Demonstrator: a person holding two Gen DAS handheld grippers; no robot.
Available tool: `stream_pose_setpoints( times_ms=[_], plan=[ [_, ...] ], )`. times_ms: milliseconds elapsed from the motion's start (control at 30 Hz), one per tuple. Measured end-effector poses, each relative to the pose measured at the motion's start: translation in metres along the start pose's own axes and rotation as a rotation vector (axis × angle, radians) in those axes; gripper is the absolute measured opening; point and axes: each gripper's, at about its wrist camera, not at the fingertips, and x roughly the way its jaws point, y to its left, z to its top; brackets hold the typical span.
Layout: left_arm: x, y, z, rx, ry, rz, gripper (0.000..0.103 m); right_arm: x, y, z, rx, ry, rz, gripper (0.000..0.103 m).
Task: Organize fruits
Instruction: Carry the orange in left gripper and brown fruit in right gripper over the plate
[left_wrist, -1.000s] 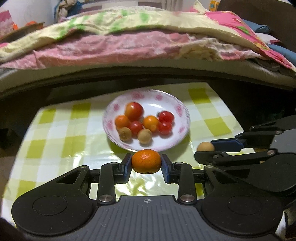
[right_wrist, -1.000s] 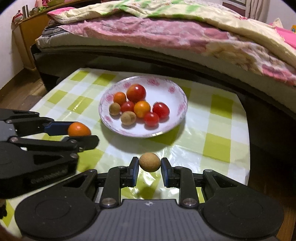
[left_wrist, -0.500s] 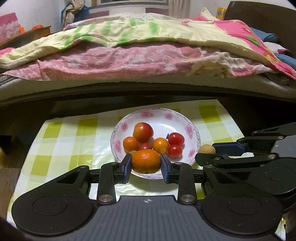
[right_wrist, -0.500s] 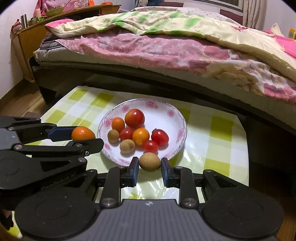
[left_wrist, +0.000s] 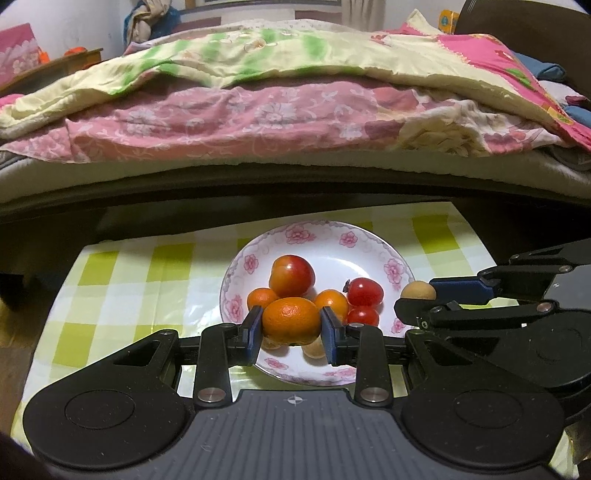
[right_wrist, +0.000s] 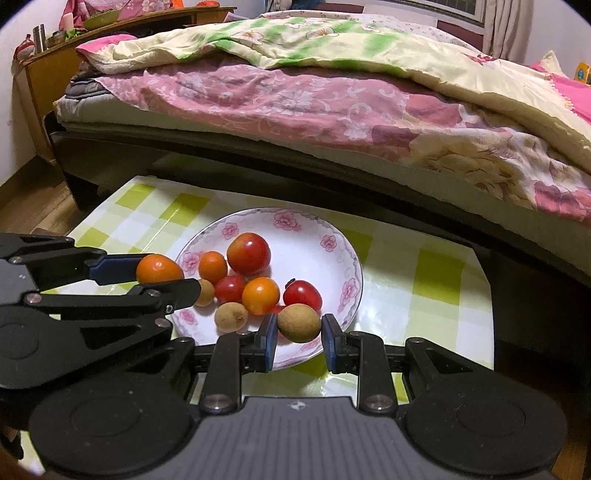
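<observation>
1. Holding two fruits at once: left gripper (left_wrist: 291, 334) clamped on the mandarin (left_wrist: 291, 319), both blue pads tight against its sides; right gripper (right_wrist: 298, 341) closed on the brown longan (right_wrist: 298, 322), pads touching either side.
2. Hovering over the near part of the floral plate (left_wrist: 373, 236): mandarin lifted, sitting in front of the pile in the left wrist view; longan above the near-right rim in the right wrist view. Height over the plate hard to judge.
3. Just ahead of the claws, already in the plate: big red-yellow fruit (right_wrist: 248, 253), small orange ones (right_wrist: 212, 266) and (right_wrist: 260, 295), red cherry tomatoes (right_wrist: 302, 294) and (right_wrist: 229, 288), loose longans (right_wrist: 231, 316) and (right_wrist: 205, 292).
4. Either side of the claws: checked tablecloth (right_wrist: 436, 273) with no loose fruit in sight; near edge hidden behind gripper bodies, so not confirmed.
5. Beyond the plate: bed with pink and yellow quilts (right_wrist: 295, 92), not part of the job.
6. Progress, as a judgement: most fruit gathered, last two pieces in hand, nearly done.
7. Left to do: lower, open both claws, release onto the plate without knocking the pile. Round fruit, likely to roll; best dropped into the open white area on the far right.
</observation>
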Motion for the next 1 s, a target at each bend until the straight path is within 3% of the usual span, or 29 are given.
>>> stream_pose_setpoints(
  times_ms=[1000],
  plan=[
    [0.041,0.009,0.004,-0.046,0.059,0.010,0.039,0.042,-0.008,0.006,0.016,0.038,-0.001,0.029]
  ],
)
